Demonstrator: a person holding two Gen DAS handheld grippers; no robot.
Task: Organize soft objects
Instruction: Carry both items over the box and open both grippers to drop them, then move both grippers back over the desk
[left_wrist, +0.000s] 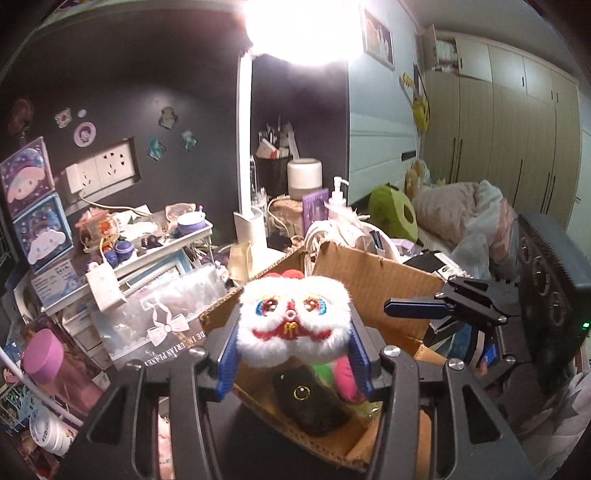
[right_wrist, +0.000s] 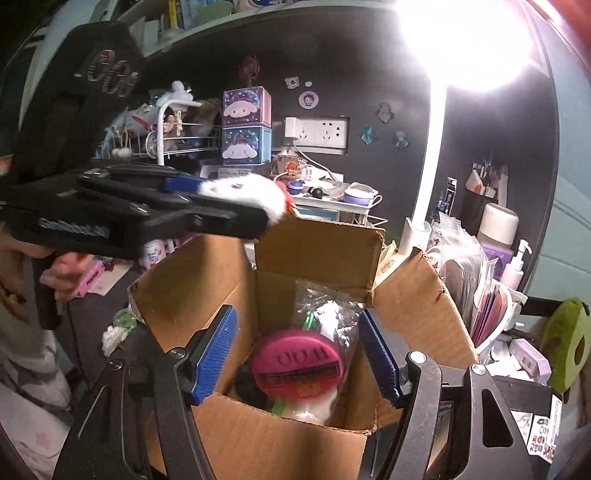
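My left gripper (left_wrist: 293, 354) is shut on a fluffy white lion-face plush (left_wrist: 293, 319) with red trim and holds it over the open cardboard box (left_wrist: 373, 273). In the right wrist view the left gripper (right_wrist: 255, 206) comes in from the left with the white plush (right_wrist: 243, 194) above the box's far flap (right_wrist: 317, 251). My right gripper (right_wrist: 299, 350) is open and empty above the box opening. Inside the box lie a pink round plush (right_wrist: 297, 360), a black plush (left_wrist: 314, 402) and a clear plastic bag (right_wrist: 325, 299).
A white desk lamp (right_wrist: 424, 192) stands behind the box. A cluttered white shelf tray (left_wrist: 147, 251), Cinnamoroll boxes (right_wrist: 245, 125), a pump bottle (left_wrist: 338, 199) and a green plush (right_wrist: 569, 343) surround it. A bed and wardrobes are at the right.
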